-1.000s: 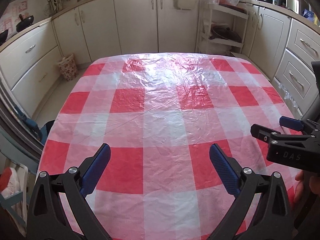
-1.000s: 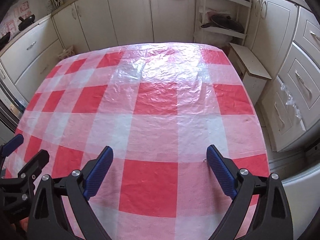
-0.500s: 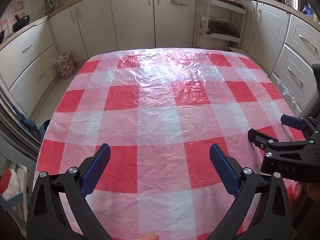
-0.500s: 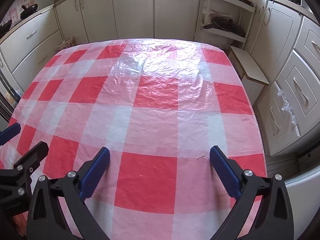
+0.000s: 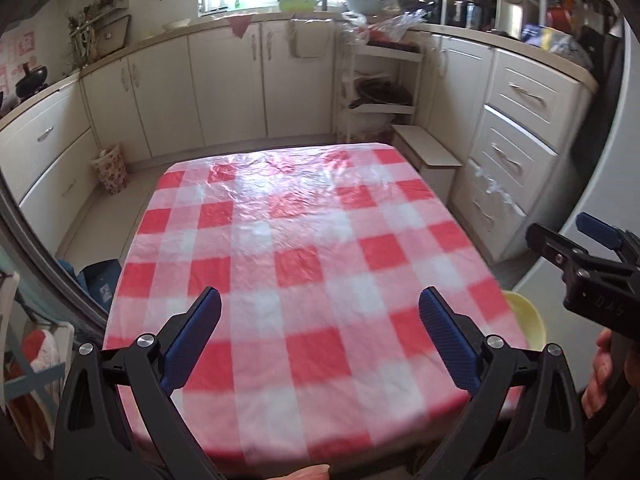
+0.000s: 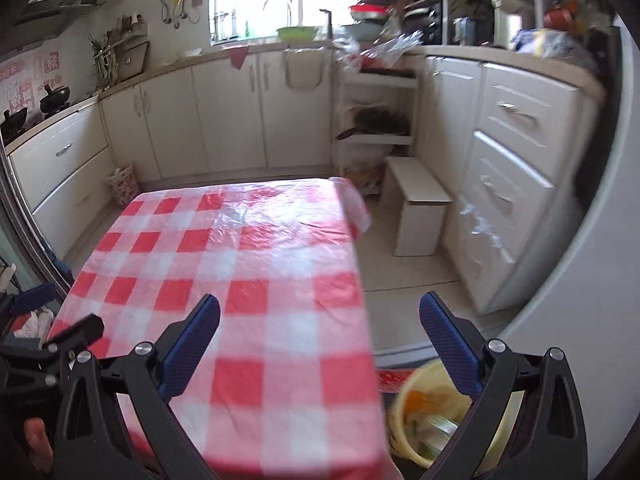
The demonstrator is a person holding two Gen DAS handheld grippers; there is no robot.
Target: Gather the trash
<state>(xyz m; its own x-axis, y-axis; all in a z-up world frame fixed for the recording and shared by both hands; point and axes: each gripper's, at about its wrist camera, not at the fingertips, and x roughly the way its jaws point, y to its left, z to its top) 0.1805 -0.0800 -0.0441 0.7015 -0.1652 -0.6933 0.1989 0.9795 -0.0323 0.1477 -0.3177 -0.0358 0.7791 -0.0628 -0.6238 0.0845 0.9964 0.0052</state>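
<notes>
**Both grippers open above the checked table, yellow bin at its right side**

Left gripper (image 5: 320, 332): held over the near part of the table (image 5: 280, 240), fingers (image 5: 192, 336) wide apart, nothing between them. Blue pads facing each other across the red and white squares of the plastic cloth.

Right gripper (image 6: 320, 340): held past the right edge of the table, fingers (image 6: 448, 344) also wide apart and empty. Left finger over the cloth, right finger over the floor and the bin. Seen again in the left wrist view at the right of the table, with a hand (image 5: 600, 368) under it.

Yellow bin (image 6: 404, 432): standing on the floor just beside the near right corner of the table, below the right gripper. Inside it some trash (image 6: 432, 424), orange and pale pieces, too blurred to tell more. In the left wrist view only a part of its rim showing behind the table edge.

Table top: only the shiny, wrinkled cloth visible on it.

Beyond the table: white cabinets (image 5: 168, 96) along the far wall, a small patterned basket (image 5: 110, 168) on the floor at the far left of the table, a low white step stool (image 6: 420, 204) at the far right of the table, near an open corner shelf (image 6: 376, 128) with a dark pan.
</notes>
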